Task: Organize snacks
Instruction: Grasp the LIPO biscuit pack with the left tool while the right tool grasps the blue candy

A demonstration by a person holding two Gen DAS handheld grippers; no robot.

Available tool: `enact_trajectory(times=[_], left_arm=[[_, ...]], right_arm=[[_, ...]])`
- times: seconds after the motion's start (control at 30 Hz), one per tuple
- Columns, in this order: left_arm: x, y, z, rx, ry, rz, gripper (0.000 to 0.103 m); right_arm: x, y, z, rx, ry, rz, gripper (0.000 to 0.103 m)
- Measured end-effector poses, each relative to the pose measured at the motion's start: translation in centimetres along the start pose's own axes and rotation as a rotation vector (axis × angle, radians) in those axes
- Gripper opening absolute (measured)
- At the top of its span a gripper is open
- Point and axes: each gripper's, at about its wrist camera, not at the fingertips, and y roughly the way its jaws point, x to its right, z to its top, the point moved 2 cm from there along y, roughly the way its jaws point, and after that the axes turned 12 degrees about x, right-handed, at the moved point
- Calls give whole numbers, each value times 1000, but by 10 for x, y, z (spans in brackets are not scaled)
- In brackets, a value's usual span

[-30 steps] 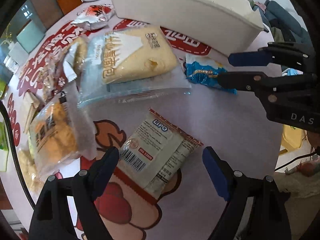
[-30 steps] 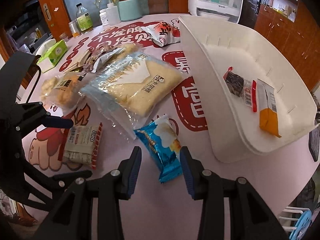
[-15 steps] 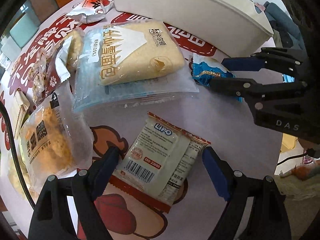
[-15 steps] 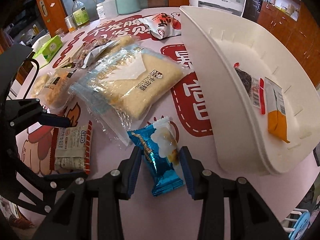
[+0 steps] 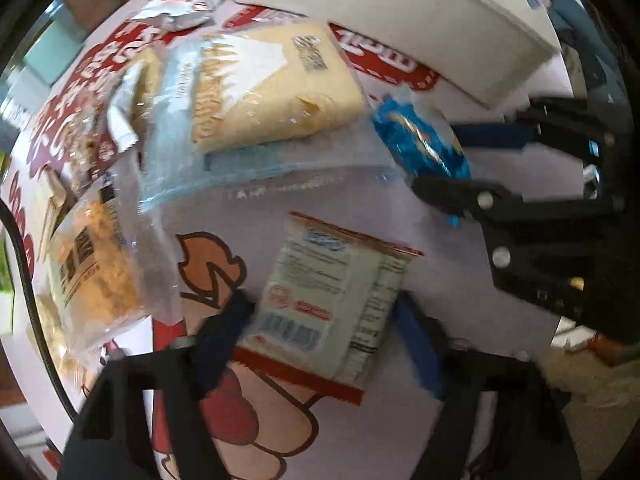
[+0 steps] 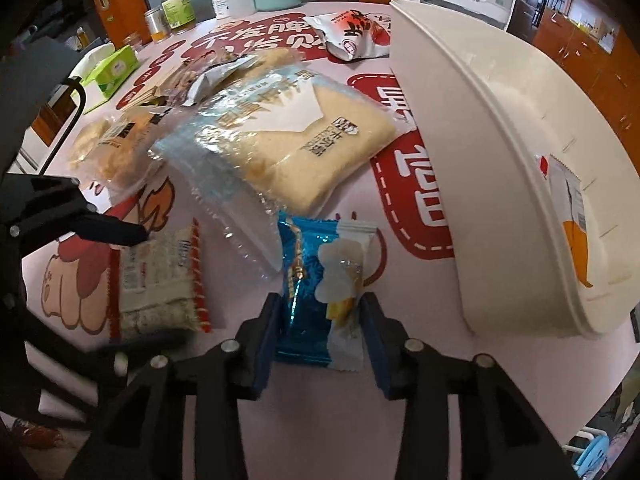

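Note:
A white biscuit packet with red edges lies flat on the printed tablecloth. My left gripper points down over it and its jaws are closing, with the pads at the packet's two long edges; the blurred packet looks unsqueezed. A blue foil snack packet sits between the fingers of my right gripper. Those jaws are closing too, and both pads touch its sides. In the left wrist view the blue packet shows between the right gripper's fingers. The white bin stands just right of it.
An orange-and-white packet lies inside the bin. A large bread bag lies beyond both small packets, a bag of crispy snacks to the left, a red-and-white pouch at the back. A green tissue box and bottles line the far edge.
My left jaws have narrowed around the biscuit packet. My right gripper has slid forward, so the blue packet sits deeper between its fingers, and those jaws have narrowed a little.

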Motion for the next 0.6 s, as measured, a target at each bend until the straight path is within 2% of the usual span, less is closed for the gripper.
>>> enact_trajectory(times=[0.07, 0.13, 0.27, 0.4, 0.6], left_arm=[[-5, -2, 2, -2, -56, -6, 52], [-12, -3, 2, 1, -104, -5, 48], [-19, -4, 2, -3, -154, 16, 47], [-14, -13, -3, -10, -195, -2, 47], [-13, -63, 7, 78, -226, 20, 47]], right_arm=[[-1, -2, -1, -3, -2, 13, 33], [-2, -5, -2, 2, -13, 17, 29], [-2, -8, -3, -1, -11, 34, 27], [-2, -19, -1, 9, -22, 45, 26], [-1, -51, 14, 87, -48, 75, 26]])
